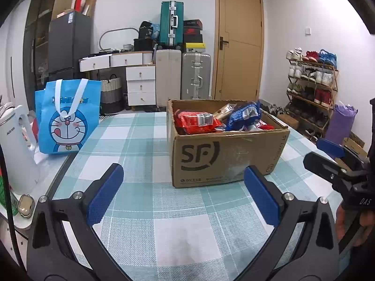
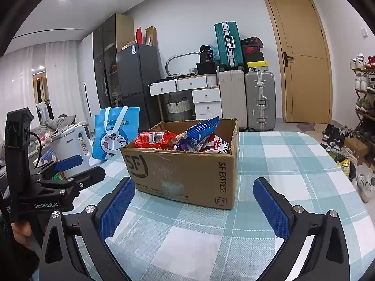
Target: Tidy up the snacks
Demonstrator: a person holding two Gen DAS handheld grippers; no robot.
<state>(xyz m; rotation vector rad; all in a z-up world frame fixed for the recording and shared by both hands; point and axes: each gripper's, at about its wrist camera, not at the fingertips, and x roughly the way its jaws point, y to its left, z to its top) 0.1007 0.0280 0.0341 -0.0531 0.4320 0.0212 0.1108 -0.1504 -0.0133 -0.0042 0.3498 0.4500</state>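
- Left gripper [image 1: 182,194]: jaws spread wide, blue pads far apart, nothing between them. It hovers over the checked tablecloth [image 1: 145,145], aimed at the near face of the cardboard box [image 1: 225,157].
- Right gripper [image 2: 194,207]: jaws likewise spread wide, holding nothing, low over the same cloth and just short of the box's near corner.
- From the left wrist view, the right gripper also shows at the right edge, beside the box, jaws parted there too.
- From the right wrist view, the left gripper shows at the left edge, with a hand [image 2: 21,233] wrapped round its handle.
- The box stands upright near the middle of the table, flaps open, "SF" logo on its near face and "SF EXPRESS" on the side.
- Snacks sit inside the box, heaped above the rim: a red packet [image 1: 196,119] at the left, a blue packet [image 1: 243,114] tilted up at the centre, a gold wrapper [image 1: 225,110] behind them, more red and white packets at the right.
- Blue cartoon-cat tote bag [image 1: 68,117] stands upright at the table's left edge, well apart from the box.
- White electric kettle [image 1: 16,149] stands just beside the bag, nearer the camera.
- Behind: 3 suitcases [image 1: 195,75], white drawers, a wooden door [image 1: 239,39], a shoe rack [image 1: 311,86] at the right.
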